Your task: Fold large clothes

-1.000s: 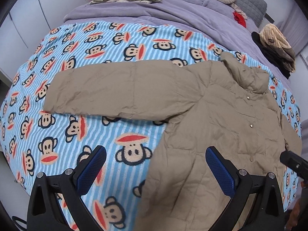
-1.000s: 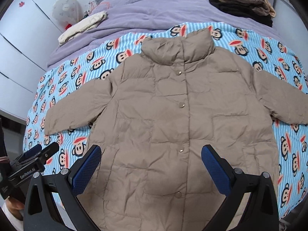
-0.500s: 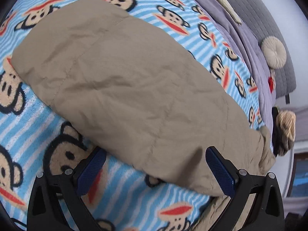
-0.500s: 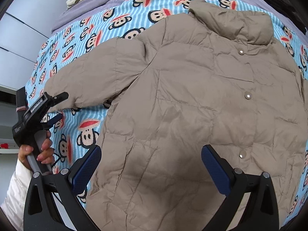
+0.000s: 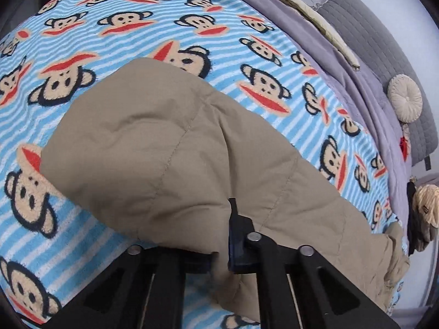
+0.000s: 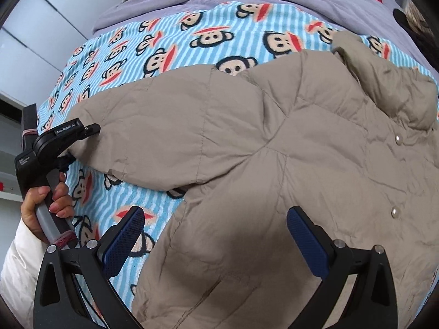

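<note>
A tan puffer jacket [image 6: 301, 150] lies front-up on a blue striped monkey-print blanket [image 6: 153, 54]. Its left sleeve [image 5: 170, 153] stretches out sideways. My left gripper [image 5: 219, 252] is shut on the lower edge of that sleeve near the cuff; it also shows in the right wrist view [image 6: 68, 139], held by a hand at the sleeve's end. My right gripper [image 6: 216, 241] is open and empty, hovering over the jacket's lower left body below the armpit. The collar [image 6: 384, 82] and snap buttons [image 6: 397, 138] lie at the right.
A purple duvet [image 5: 343, 54] covers the far part of the bed, with a folded cream garment [image 5: 310, 13], a round cushion [image 5: 406, 98] and a grey headboard [image 5: 384, 27]. A pile of dark and tan clothes [image 5: 422, 213] sits at the far right. White cabinets [image 6: 24, 41] stand left.
My left gripper has moved in onto the sleeve's edge and closed on it. My right gripper has shifted left over the jacket, still open.
</note>
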{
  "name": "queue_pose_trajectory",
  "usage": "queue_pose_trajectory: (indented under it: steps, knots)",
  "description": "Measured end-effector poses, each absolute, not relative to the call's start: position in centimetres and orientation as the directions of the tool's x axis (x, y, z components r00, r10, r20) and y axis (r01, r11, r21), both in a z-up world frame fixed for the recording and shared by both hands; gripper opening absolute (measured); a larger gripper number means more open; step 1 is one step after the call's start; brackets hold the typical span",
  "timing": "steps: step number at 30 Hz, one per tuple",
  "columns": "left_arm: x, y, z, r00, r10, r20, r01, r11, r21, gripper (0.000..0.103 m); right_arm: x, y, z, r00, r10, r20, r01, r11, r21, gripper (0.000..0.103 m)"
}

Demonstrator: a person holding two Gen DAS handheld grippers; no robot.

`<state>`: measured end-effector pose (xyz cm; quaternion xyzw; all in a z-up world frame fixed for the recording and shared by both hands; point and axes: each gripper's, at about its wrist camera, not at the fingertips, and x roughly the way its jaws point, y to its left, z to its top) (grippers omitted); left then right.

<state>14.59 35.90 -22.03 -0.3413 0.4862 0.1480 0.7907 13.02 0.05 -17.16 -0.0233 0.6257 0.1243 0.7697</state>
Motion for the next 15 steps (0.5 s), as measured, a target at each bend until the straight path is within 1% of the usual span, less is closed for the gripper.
queue_pose_trajectory:
  steps: [3,5,6,7,8,10,11,13,15]
  knots:
    - [14.2,36.0,-19.7,0.542,-0.094,-0.835,-0.513,0.75,-0.418,0.008,13.8,0.8,-17.4,0.224,0.174,-0.959,-0.258,0.959,0.114,0.103]
    - [14.0,35.6,-17.9,0.575,-0.089,-0.813,-0.475,0.773,-0.42,0.008,14.7,0.5,-17.4,0.238,0.226,-0.945,-0.23,0.958,0.171,0.103]
    - [13.8,35.3,-16.9,0.59,-0.089,-0.802,-0.452,0.786,-0.421,0.008,15.2,0.3,-17.5,0.242,0.26,-0.935,-0.209,0.955,0.212,0.102]
    - [13.7,34.9,-15.9,0.608,-0.092,-0.789,-0.426,0.801,-0.421,0.008,15.8,0.0,-17.6,0.244,0.304,-0.921,-0.182,0.947,0.265,0.096]
    - [13.7,34.4,-14.7,0.625,-0.093,-0.775,-0.396,0.818,-0.418,0.008,16.3,-0.1,-17.9,0.242,0.34,-0.909,-0.164,0.937,0.307,0.087]
    - [13.5,33.1,-12.6,0.655,-0.104,-0.748,-0.331,0.85,-0.409,0.008,17.5,-0.1,-19.6,0.191,0.415,-0.89,-0.12,0.91,0.398,0.014]
    - [13.5,32.3,-11.5,0.669,-0.115,-0.734,-0.295,0.866,-0.404,0.008,18.0,-0.1,-20.8,0.161,0.441,-0.883,-0.084,0.897,0.433,0.006]
    - [13.7,30.2,-9.5,0.69,-0.155,-0.707,-0.213,0.89,-0.403,0.008,18.5,-0.2,-23.2,0.122,0.488,-0.864,-0.012,0.871,0.49,0.006]
    - [14.4,27.2,-7.9,0.695,-0.219,-0.685,-0.119,0.904,-0.41,0.008,18.7,-0.3,-25.5,0.088,0.497,-0.863,0.047,0.864,0.502,0.005]
